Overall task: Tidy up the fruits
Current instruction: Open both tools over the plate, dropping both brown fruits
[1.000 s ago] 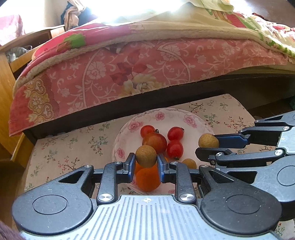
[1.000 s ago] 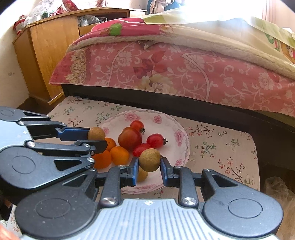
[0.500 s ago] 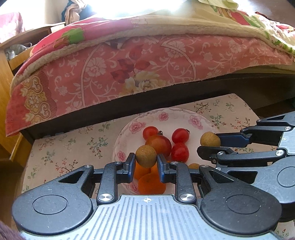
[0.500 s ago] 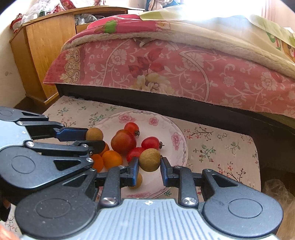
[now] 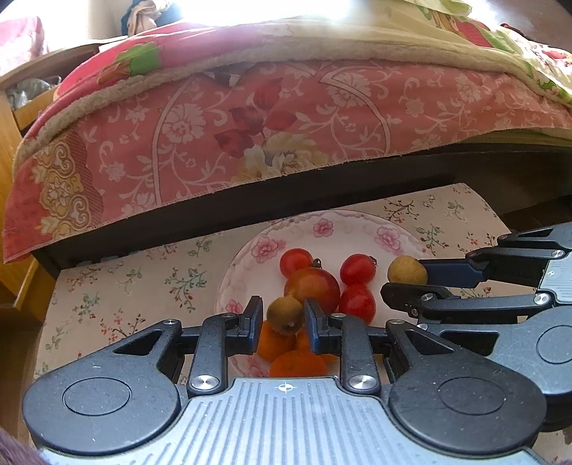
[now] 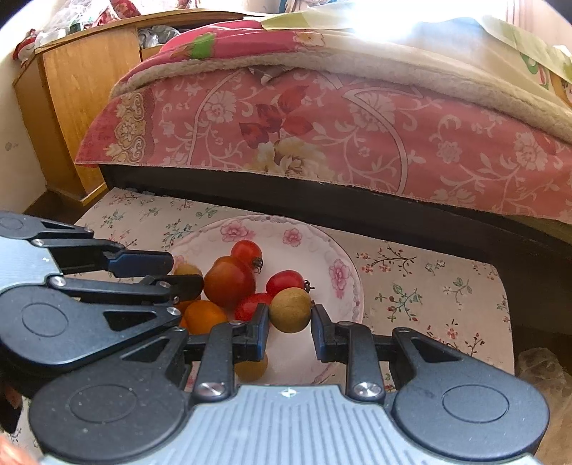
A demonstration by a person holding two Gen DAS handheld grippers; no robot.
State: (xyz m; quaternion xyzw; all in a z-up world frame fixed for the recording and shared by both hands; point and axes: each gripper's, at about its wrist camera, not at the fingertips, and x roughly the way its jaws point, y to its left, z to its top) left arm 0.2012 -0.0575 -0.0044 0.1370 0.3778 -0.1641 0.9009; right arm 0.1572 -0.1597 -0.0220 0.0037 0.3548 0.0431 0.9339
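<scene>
Blown-out glare up top, fisheye warp

— What lay behind the floral tablecloth (image 6: pixel 422 286)?
— A bed with a dark frame (image 6: pixel 321 200), directly behind it. A pink floral quilt (image 6: pixel 321 136) hung over the frame's edge.
— And left of the bed?
— A wooden cabinet (image 6: pixel 75 107) stood there, with clutter (image 6: pixel 64 21) heaped on top.

Left tongs (image 6: pixel 182 275) hide most of their longan (image 6: pixel 186 269).
</scene>
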